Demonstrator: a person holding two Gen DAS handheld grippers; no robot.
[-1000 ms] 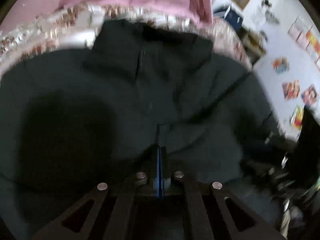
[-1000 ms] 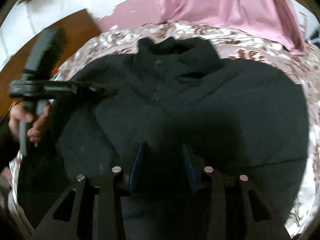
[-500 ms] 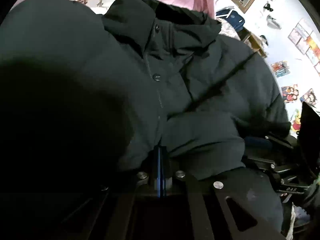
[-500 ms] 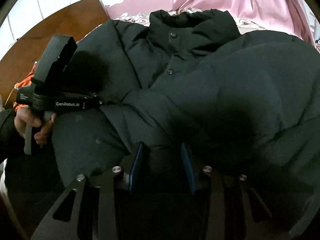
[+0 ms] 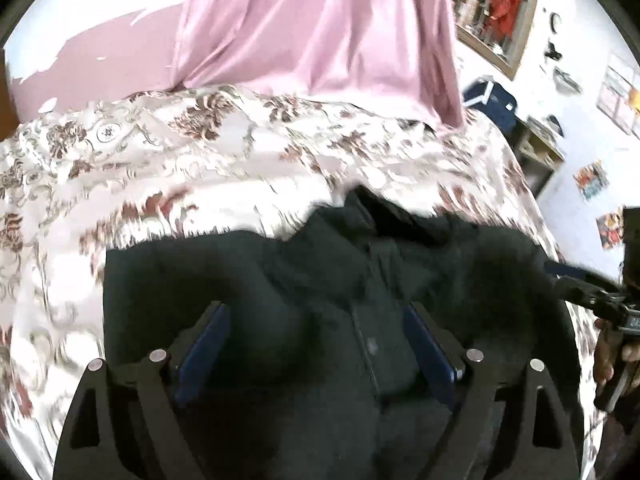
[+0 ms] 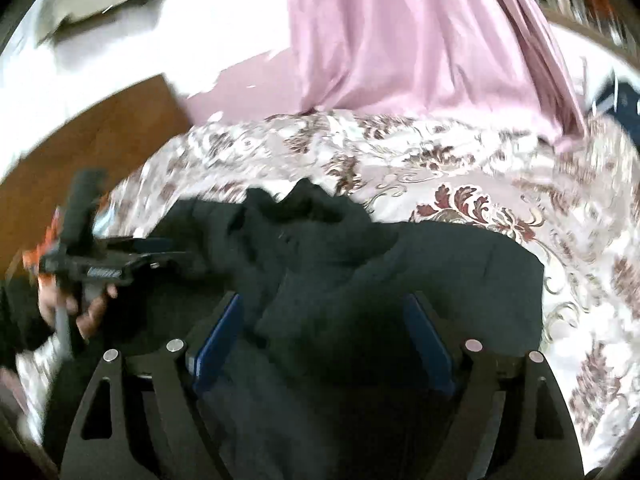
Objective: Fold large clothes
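Pink curtain (image 5: 320, 28) hangs behind a bed (image 5: 160, 168) with a floral cover, where the dark padded jacket (image 5: 320, 280) lies spread. Left gripper (image 5: 316, 344) and right gripper (image 6: 320, 336) are both opening, blue-padded fingers (image 6: 218, 340) wide above the jacket, gripping nothing.

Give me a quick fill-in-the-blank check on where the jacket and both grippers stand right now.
1. The dark jacket lies on a ____-patterned bedspread.
2. The left gripper has its jaws opening, and its pads are ____ the jacket.
3. The right gripper points toward the jacket's ____.
4. Behind the bed hangs a ____ curtain.

Missing words: floral; off; collar; pink
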